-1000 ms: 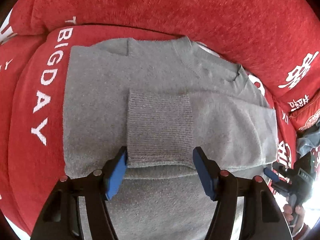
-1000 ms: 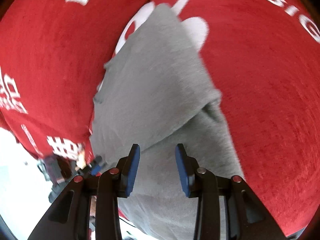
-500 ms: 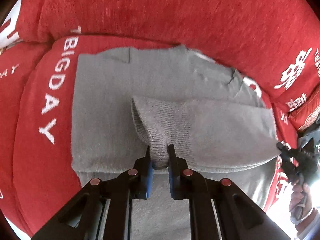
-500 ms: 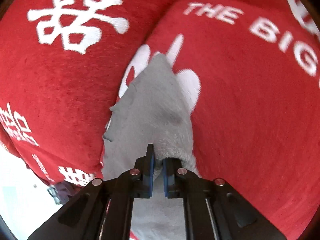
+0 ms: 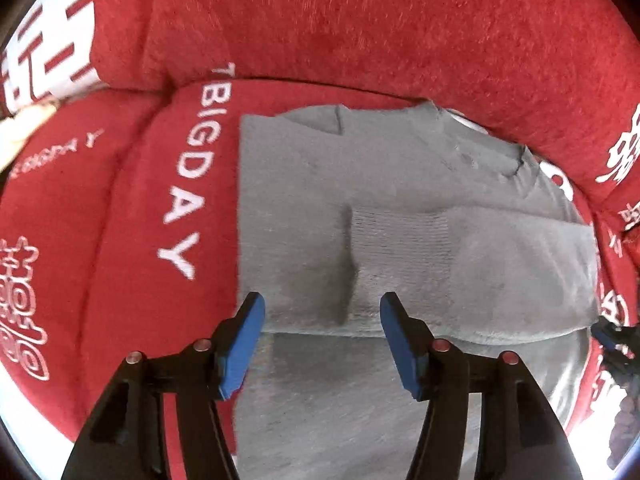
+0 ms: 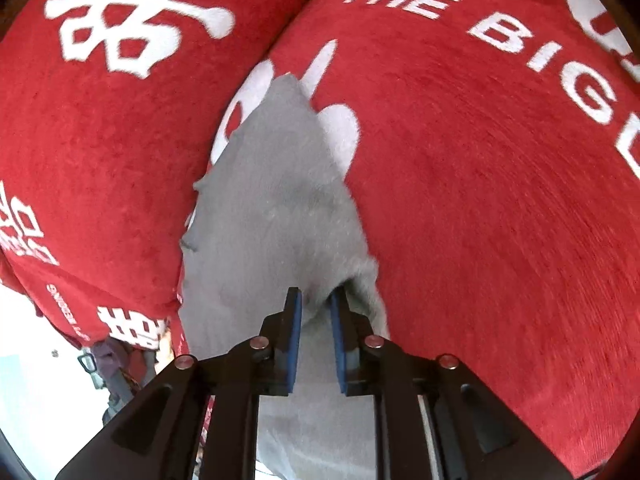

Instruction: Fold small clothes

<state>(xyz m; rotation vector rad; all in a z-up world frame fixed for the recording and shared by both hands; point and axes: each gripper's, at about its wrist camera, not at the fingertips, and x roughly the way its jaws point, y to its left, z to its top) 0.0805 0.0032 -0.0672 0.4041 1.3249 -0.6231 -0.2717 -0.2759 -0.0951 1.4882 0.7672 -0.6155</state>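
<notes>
A small grey knit sweater (image 5: pixel 360 184) lies flat on a red sofa seat, collar at the far right. One sleeve (image 5: pixel 472 268) is folded across the body, its ribbed cuff (image 5: pixel 396 240) near the middle. My left gripper (image 5: pixel 320 340) is open and empty, just short of the cuff's near edge. In the right wrist view the sweater (image 6: pixel 276 200) narrows away from me. My right gripper (image 6: pixel 316 332) has its blue pads close together with grey fabric between them at the sweater's right edge. That gripper also shows at the left wrist view's right edge (image 5: pixel 612 340).
The red sofa cover (image 5: pixel 120 240) carries white lettering "BIG DAY" left of the sweater. The red backrest (image 5: pixel 360 32) rises behind it. In the right wrist view, more red seat (image 6: pixel 500 200) lies to the right, and a white floor shows at lower left.
My left gripper has let go of the sleeve cuff and opened wide; the cuff now lies flat. My right gripper's pads have parted slightly but fabric is still between them.
</notes>
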